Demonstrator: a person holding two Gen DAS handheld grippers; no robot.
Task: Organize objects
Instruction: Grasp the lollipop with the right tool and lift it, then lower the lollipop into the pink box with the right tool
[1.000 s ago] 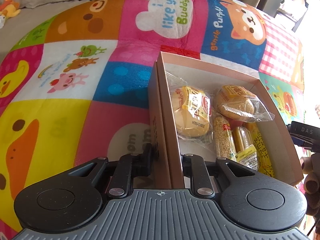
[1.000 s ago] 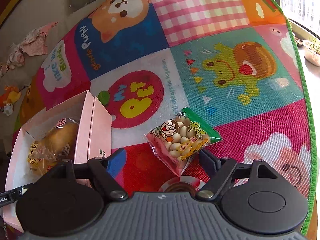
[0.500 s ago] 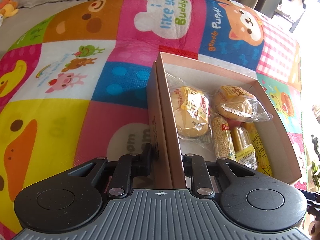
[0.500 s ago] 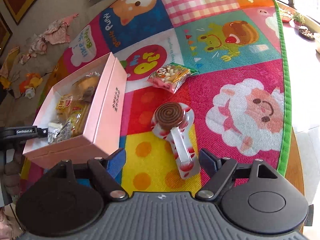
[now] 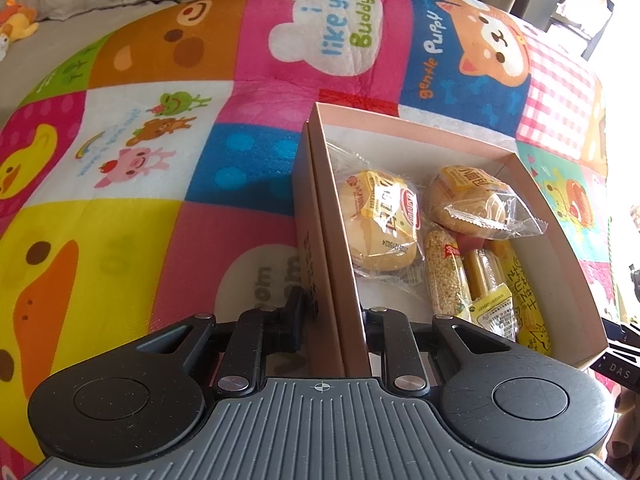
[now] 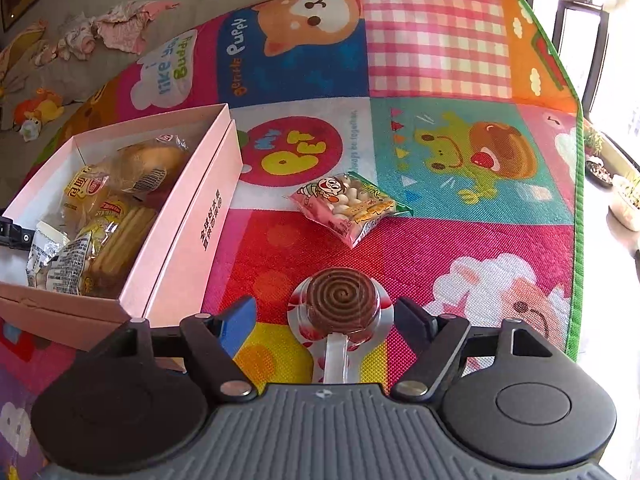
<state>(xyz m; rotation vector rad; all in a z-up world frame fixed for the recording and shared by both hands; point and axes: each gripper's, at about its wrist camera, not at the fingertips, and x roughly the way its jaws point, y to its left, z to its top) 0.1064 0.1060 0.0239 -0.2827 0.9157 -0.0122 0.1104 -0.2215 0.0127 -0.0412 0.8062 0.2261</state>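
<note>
One box (image 6: 188, 220), one lollipop (image 6: 340, 300), one candy bag (image 6: 352, 204), two buns (image 5: 380, 228).

Cartoon mat (image 6: 436, 52): box (image 6: 188, 216), snack bag (image 6: 352, 206), lollipop (image 6: 342, 302)

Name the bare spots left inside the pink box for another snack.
In the pink box, bare floor shows along the far wall beyond the two bread rolls, and a smaller patch beside the left claw. The right side, with snack bars, is crowded.

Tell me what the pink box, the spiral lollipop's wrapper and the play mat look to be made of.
Pink box: matte paperboard, judging by thin, straight walls and printed text on the side. Spiral lollipop: clear, glossy plastic wrap, since the brown swirl shows through; the stick also looks like clear plastic. Play mat: probably foam or woven-textured plastic, with a visible grid weave and printed cartoons.
</note>
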